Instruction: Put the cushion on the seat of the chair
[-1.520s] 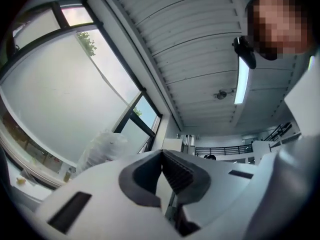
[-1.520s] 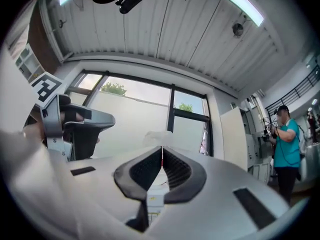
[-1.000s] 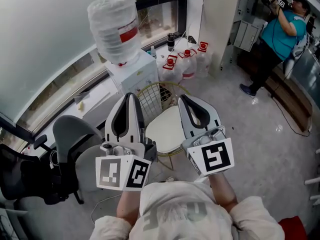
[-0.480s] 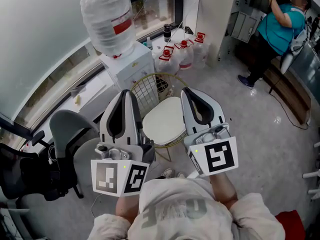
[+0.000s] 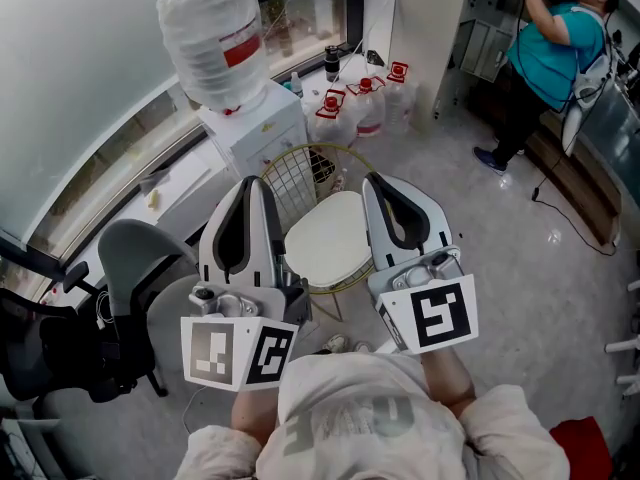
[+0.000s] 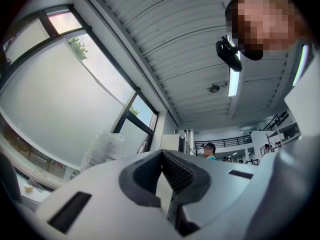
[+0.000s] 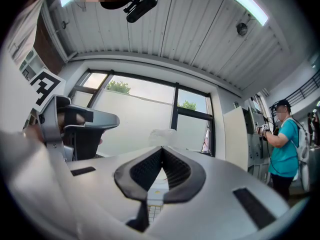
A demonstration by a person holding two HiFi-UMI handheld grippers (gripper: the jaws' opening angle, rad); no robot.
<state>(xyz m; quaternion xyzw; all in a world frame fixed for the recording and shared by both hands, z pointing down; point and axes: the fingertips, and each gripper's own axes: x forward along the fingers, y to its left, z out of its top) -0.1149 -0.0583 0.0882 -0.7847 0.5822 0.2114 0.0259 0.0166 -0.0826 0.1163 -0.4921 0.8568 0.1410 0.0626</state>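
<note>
In the head view a white round cushion (image 5: 325, 248) lies on the seat of a gold wire chair (image 5: 300, 183) on the floor below my hands. My left gripper (image 5: 258, 183) is held up over the chair's left side, its jaws shut with nothing between them. My right gripper (image 5: 370, 180) is held up over the chair's right side, also shut and empty. The left gripper view shows the left gripper (image 6: 161, 152) with its ribbed pads together against the ceiling and window. In the right gripper view the right gripper (image 7: 161, 148) has its pads meeting at the tips.
A water dispenser (image 5: 255, 133) with a big bottle (image 5: 215, 38) stands behind the chair, with water jugs (image 5: 365, 103) with red caps beside it. A grey office chair (image 5: 140, 268) is at the left. A person in a teal shirt (image 5: 555, 48) stands far right by a cabinet.
The head view has shifted a little, so the chair sits slightly higher in the picture. Both grippers stay shut and in place. The person in teal has shifted at the back.
</note>
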